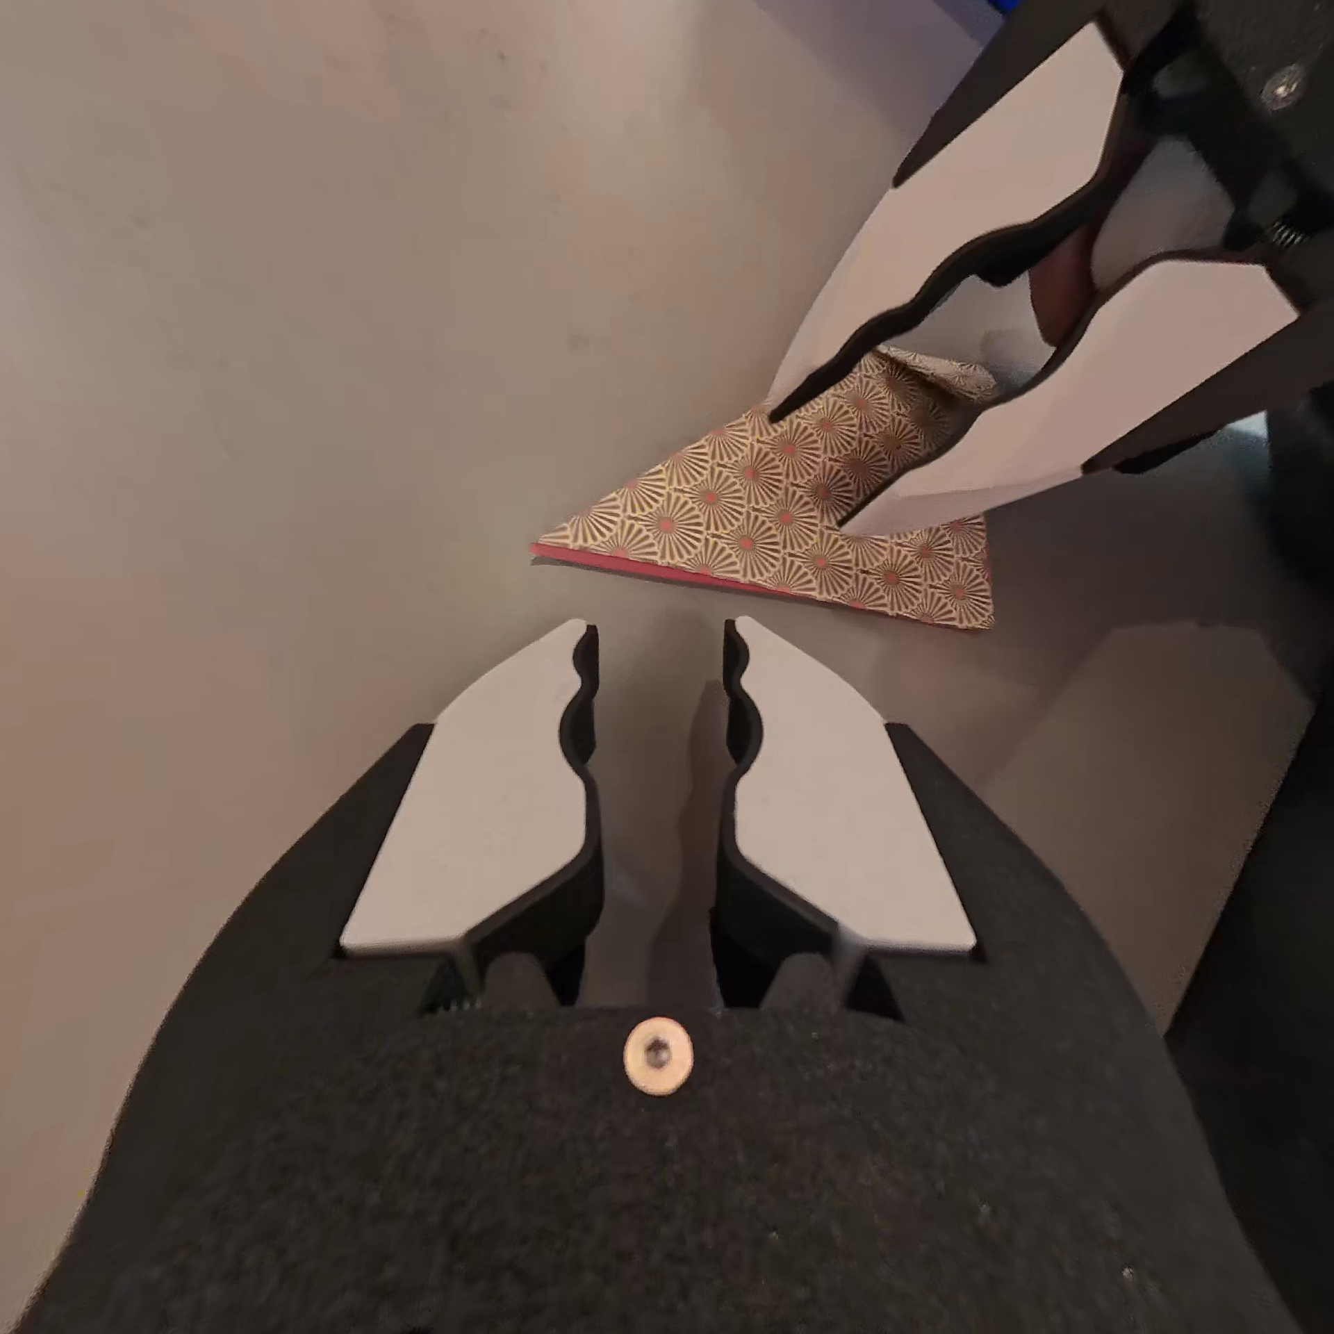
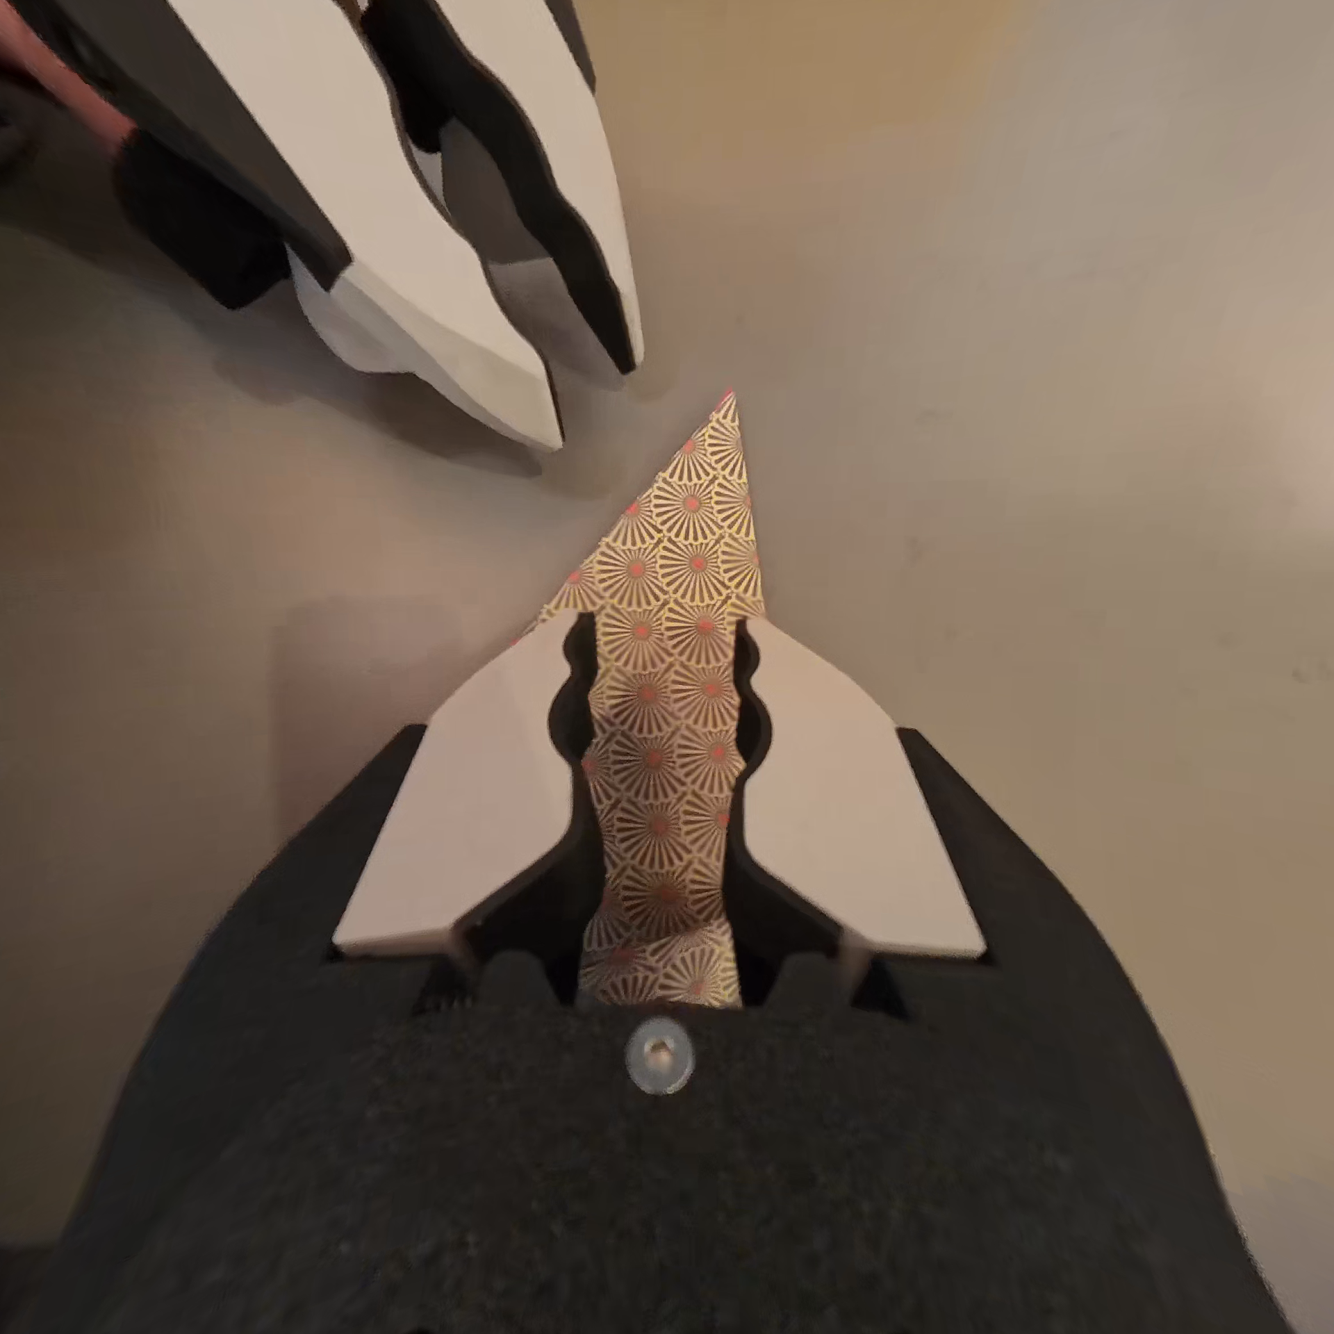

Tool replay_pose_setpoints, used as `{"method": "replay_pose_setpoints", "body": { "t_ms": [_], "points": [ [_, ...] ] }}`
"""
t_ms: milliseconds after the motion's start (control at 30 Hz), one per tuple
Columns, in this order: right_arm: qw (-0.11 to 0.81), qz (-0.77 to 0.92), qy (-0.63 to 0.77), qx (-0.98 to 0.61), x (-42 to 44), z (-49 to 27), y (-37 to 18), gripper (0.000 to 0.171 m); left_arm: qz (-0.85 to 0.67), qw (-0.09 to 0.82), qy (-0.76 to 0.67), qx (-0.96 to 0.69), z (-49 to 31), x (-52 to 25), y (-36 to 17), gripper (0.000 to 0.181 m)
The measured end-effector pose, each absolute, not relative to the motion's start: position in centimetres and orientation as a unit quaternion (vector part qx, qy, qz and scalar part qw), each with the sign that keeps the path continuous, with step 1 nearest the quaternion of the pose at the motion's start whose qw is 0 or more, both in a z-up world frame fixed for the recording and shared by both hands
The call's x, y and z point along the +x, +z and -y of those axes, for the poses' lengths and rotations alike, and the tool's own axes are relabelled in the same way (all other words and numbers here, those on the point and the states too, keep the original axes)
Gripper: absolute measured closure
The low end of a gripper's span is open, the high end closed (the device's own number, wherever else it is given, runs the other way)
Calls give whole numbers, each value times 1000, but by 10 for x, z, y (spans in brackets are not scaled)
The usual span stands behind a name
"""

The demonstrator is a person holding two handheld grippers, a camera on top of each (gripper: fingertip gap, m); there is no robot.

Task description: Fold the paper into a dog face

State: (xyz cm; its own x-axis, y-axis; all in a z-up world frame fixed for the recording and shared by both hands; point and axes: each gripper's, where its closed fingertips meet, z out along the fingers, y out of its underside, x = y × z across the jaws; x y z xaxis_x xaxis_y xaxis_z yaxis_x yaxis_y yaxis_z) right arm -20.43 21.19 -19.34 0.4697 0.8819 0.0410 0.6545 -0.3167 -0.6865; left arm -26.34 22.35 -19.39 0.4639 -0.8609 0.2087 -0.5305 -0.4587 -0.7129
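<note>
Right wrist view shows the right gripper (image 2: 668, 621) spread over the folded paper (image 2: 686, 548), its white fingers (image 2: 498, 787) straddling the patterned triangle, which lies flat on the smooth beige table (image 2: 1010, 361); the pointed corner reaches past the tips. Farther off, the left gripper (image 1: 660, 635) hovers parted, empty, just beside that corner

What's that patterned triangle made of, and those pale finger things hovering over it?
The triangle looks like thin printed paper: a flat sheet with a gold fan print, a red underside at its edge and a slight curl. The right gripper fingers look like matte pale hard plastic with black wavy inner pads, possibly rubber; I can't be sure.
</note>
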Motion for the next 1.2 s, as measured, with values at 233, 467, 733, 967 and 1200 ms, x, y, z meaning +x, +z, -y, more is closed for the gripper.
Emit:
{"method": "replay_pose_setpoints", "body": {
  "t_ms": [233, 467, 733, 967, 1200],
  "points": [
    [324, 498, 170, -786, -209, -222, -195, 131, -432, 284, -289, -806, -235, -262, -197, 149],
    [312, 510, 166, -784, -213, -219, -207, 128, -419, 285, -293, -811, -255, -261, -193, 149],
    [315, 502, 176, -786, -213, -220, -209, 128, -429, 267, -298, -810, -260, -256, -199, 148],
    [315, 492, 191, -789, -212, -219, -204, 128, -435, 258, -296, -810, -260, -251, -202, 149],
    [303, 492, 189, -794, -207, -218, -209, 128, -447, 254, -284, -810, -261, -250, -200, 150]
  ]
}}
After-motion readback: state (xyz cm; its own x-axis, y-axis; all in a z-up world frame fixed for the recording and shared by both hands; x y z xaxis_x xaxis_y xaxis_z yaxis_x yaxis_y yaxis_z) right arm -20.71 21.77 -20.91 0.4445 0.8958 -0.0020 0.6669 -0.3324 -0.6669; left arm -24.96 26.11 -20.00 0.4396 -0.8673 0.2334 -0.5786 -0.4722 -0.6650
